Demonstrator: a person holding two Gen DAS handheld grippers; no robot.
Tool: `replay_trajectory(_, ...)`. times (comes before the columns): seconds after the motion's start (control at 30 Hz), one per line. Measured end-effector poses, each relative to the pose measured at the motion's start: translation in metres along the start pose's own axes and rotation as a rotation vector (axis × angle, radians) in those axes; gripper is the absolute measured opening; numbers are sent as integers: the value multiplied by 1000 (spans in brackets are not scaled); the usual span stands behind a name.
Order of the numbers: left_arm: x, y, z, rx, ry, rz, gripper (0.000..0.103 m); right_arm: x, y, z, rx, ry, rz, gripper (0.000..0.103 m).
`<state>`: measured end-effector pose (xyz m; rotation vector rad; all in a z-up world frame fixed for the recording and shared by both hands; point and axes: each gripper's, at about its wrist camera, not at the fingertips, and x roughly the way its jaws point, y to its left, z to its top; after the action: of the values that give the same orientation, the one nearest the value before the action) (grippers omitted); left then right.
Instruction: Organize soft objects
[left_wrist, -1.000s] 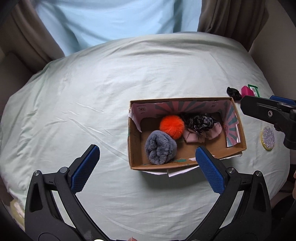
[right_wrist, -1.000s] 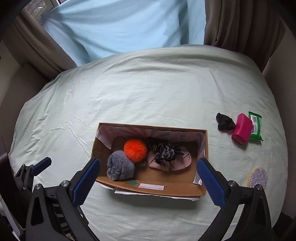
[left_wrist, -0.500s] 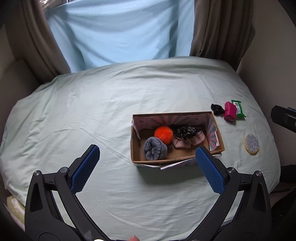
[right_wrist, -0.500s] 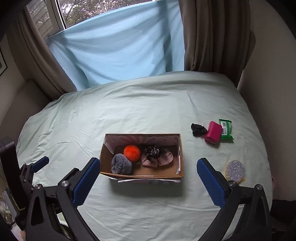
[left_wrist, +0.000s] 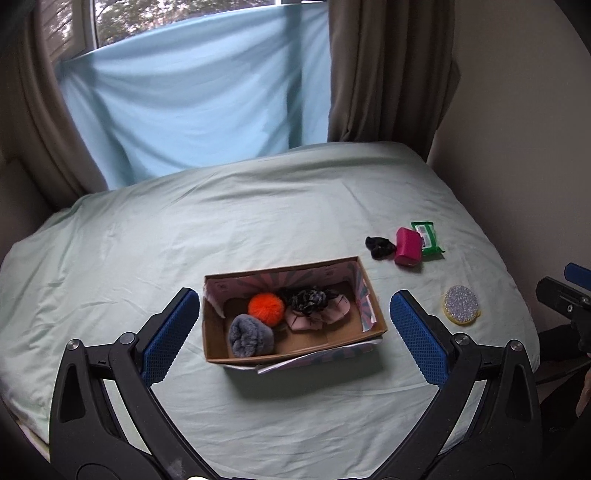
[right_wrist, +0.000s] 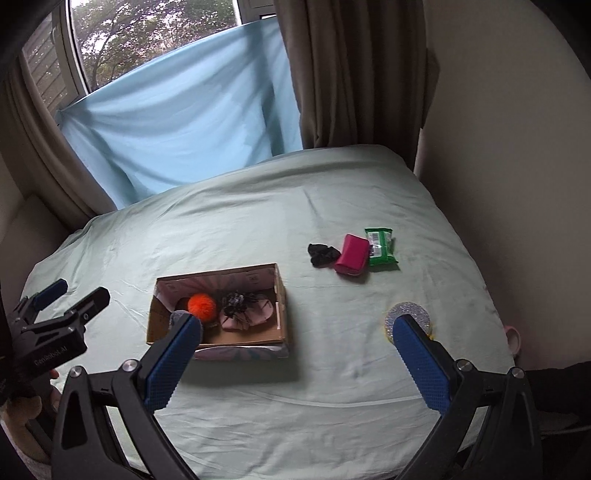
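Left wrist view: left tool (left_wrist: 293, 330), jaws spread wide, nothing between them, held above the bed (left_wrist: 184, 229) just short of the cardboard box (left_wrist: 369, 295). Right tool (right_wrist: 295, 363), likewise released and empty, held over the near edge of the bed.

Contents of box, on its floor:
- grey plush roll (left_wrist: 250, 335), near-left corner
- orange pom-pom (left_wrist: 266, 309), just behind and touching the grey roll
- black patterned scrunchie (left_wrist: 304, 298), lying on a pink fabric piece (left_wrist: 325, 314)

Items on the sheet outside the box, to its right:
- black scrunchie (right_wrist: 323, 254), beside the pink pouch
- pink pouch (right_wrist: 351, 254), touching the green packet
- green wipes packet (right_wrist: 380, 246) (possibly not a soft object in the task's sense; hard to say)
- glittery round pad (right_wrist: 406, 317), nearer the bed's edge, partly behind the right tool's finger in the right wrist view

Step in hand, as judged: a pause between placements. Four soft things are boxed, and both tools are free and pulled back from the box.

Next move, as judged: the right tool sits closer to the loose items, so it is the likelier one to go. The black scrunchie is limp and low on the sheet; a grasp calls for coming down over it with jaws open, pinching the fabric without catching the bedsheet, then carrying it to the free floor at the box's right end. The pouch lies tight against its neighbours, so a clean approach from above matters.
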<state>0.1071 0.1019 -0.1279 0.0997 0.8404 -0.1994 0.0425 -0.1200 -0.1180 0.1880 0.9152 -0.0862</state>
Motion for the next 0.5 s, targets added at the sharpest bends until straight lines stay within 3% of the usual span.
replay_trajectory(0.23, 34, -77, 33, 88, 15, -30, 103, 17, -68, -2, 45, 19, -44, 103)
replay_trajectory(0.5, 105, -158, 58, 199, 134, -130, 103, 63, -139, -7, 155, 98, -85, 103)
